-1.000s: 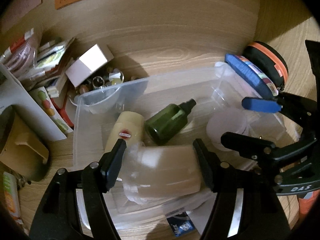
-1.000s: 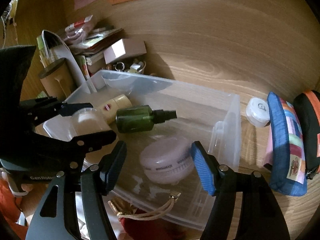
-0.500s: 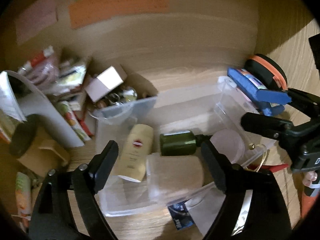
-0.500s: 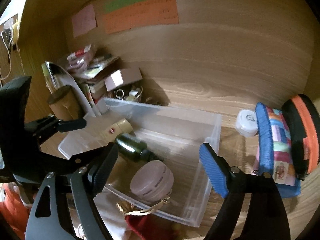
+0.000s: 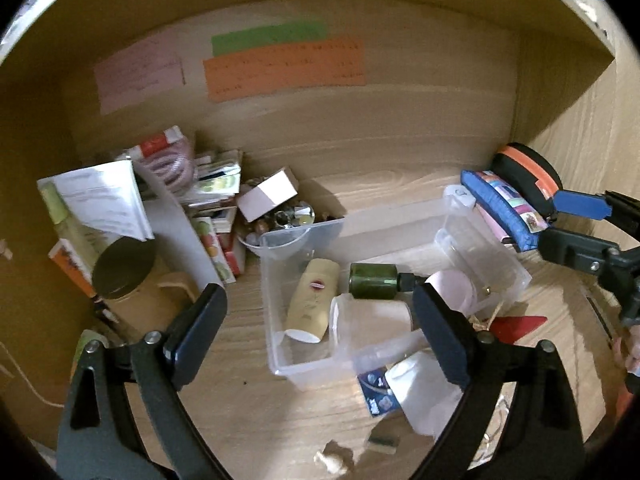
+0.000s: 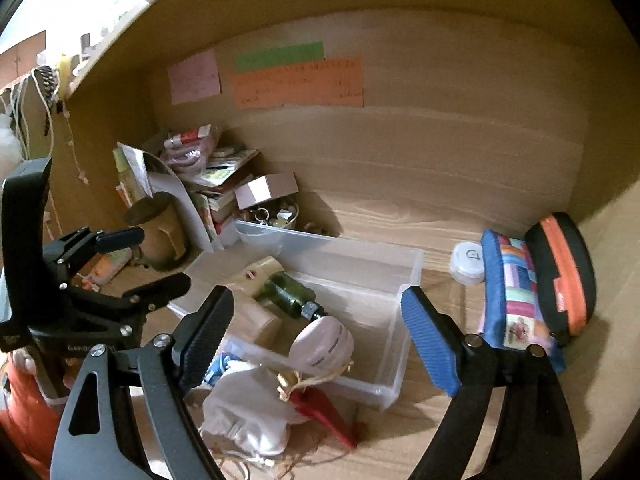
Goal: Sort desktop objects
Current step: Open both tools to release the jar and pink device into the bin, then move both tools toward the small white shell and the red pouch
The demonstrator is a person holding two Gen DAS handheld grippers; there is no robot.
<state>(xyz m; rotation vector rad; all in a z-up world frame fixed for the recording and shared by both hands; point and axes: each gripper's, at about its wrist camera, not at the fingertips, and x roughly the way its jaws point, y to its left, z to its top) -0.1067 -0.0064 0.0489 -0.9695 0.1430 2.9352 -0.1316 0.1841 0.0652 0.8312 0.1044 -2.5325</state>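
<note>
A clear plastic bin [image 5: 400, 216] holds a dark green bottle [image 5: 372, 280] with a black cap, a cream bottle [image 5: 312, 300] with a small red mark, and a pale pink round case [image 6: 324, 342]. On the far wall hang pink [image 5: 138, 76], green [image 5: 268, 38] and orange [image 5: 284, 68] paper notes. To the right lie a blue patchwork pouch [image 6: 516, 280] and a black case with an orange stripe [image 6: 564, 268]. The counter [image 5: 248, 412] is light wood grain. The right hand-held gripper [image 6: 316, 336] has one blue finger and one black.

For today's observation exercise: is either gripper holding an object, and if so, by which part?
Nothing is held. The left gripper and the right gripper are both open and empty, above the clear plastic bin and its contents.
</note>
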